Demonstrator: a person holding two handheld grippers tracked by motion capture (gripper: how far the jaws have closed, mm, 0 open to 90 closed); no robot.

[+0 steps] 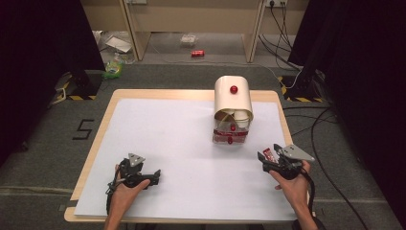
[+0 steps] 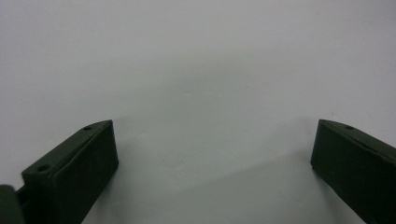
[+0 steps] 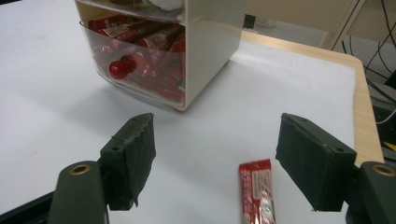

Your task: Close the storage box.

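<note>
A cream storage box (image 1: 233, 100) with a rounded lid and a red knob stands at the far middle of the table. Its clear bottom drawer (image 3: 140, 51) has a red knob and holds several red packets. One red packet (image 3: 257, 191) lies flat on the white sheet in front of and to the right of the box. My right gripper (image 3: 215, 140) is open, its jaws standing on either side of that packet without touching it. In the high view the packet (image 1: 267, 154) sits just at the right gripper (image 1: 269, 150). My left gripper (image 1: 154, 177) rests low over the sheet at the near left, open (image 2: 210, 154) and with nothing between its jaws.
A white sheet (image 1: 182, 143) covers most of the wooden table, whose right edge (image 3: 364, 116) runs close beside the right gripper. Black cables (image 1: 325, 143) lie on the floor to the right. White cups (image 1: 238, 116) show in the box's middle compartment.
</note>
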